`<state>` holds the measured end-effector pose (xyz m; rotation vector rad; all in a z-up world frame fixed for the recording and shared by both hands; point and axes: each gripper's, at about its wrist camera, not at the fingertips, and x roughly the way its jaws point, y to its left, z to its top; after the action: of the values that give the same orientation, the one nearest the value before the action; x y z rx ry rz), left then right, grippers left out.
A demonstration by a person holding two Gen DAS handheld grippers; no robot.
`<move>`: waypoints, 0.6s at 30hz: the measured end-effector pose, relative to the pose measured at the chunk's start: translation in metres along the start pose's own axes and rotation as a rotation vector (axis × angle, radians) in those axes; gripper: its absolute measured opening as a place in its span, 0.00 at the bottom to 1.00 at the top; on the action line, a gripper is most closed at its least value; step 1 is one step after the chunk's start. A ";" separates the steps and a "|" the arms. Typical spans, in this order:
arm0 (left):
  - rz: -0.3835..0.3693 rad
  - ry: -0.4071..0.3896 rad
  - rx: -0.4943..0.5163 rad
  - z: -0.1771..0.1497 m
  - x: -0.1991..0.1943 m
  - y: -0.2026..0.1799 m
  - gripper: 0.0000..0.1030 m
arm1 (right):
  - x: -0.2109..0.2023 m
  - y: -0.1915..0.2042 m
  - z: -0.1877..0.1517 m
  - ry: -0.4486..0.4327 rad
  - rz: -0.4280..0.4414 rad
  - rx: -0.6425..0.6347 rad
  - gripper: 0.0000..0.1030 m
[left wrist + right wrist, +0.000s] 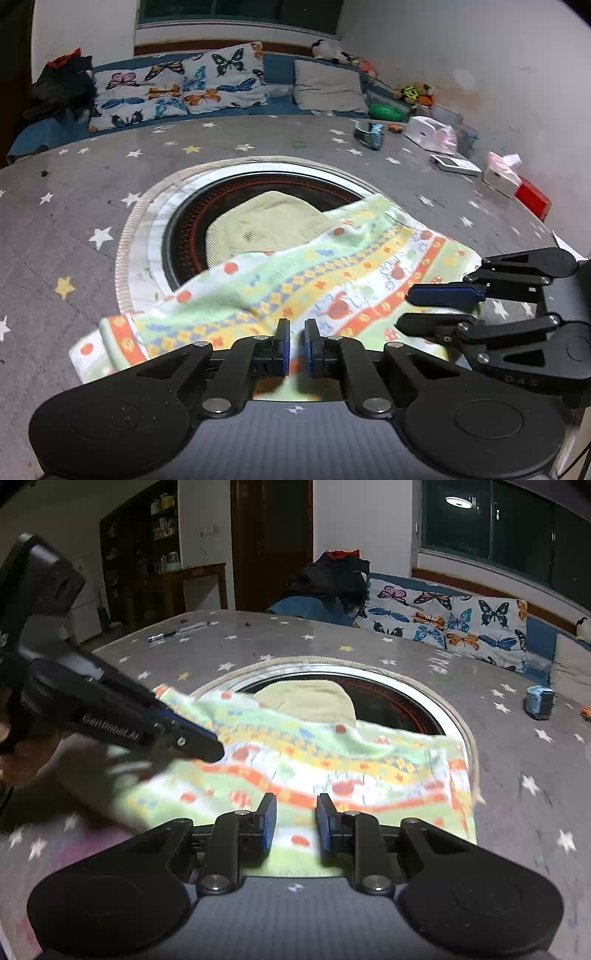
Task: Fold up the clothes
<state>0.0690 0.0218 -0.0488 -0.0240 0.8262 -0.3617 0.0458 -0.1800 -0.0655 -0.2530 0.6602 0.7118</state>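
A patterned cloth [295, 280] with green, yellow and orange bands lies across the near part of a round black tray [184, 229] on the star-print grey surface. It also shows in the right wrist view [332, 764]. A pale yellow-green cloth [266, 221] lies in the tray behind it. My left gripper [296, 347] is nearly closed, its jaws a narrow gap apart over the cloth's near edge. My right gripper [295, 821] has a wider gap and hangs over the cloth's near edge. The right gripper also shows in the left wrist view [406, 310], at the cloth's right corner.
Butterfly-print pillows [177, 88] and a grey pillow [328, 86] line the far edge. Small boxes and toys [436, 133] sit at the far right by the wall. A pen [177, 631] lies at the far left. A blue tape roll [540, 701] sits right.
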 end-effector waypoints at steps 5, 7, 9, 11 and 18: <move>-0.026 -0.014 0.053 -0.015 -0.010 -0.014 0.09 | -0.022 0.016 -0.016 -0.022 -0.037 0.008 0.24; -0.043 -0.016 0.075 -0.022 -0.015 -0.021 0.09 | -0.031 0.021 -0.021 -0.023 -0.038 0.022 0.24; -0.064 -0.018 0.084 -0.030 -0.022 -0.028 0.09 | -0.041 0.028 -0.028 -0.021 -0.037 0.036 0.24; -0.087 -0.018 0.085 -0.039 -0.029 -0.034 0.10 | -0.051 0.035 -0.034 -0.013 -0.039 0.030 0.24; -0.130 -0.038 0.110 -0.068 -0.050 -0.057 0.10 | -0.085 0.047 -0.052 0.018 -0.041 0.026 0.26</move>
<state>-0.0286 -0.0070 -0.0508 0.0178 0.7683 -0.5268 -0.0588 -0.2116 -0.0515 -0.2489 0.6791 0.6616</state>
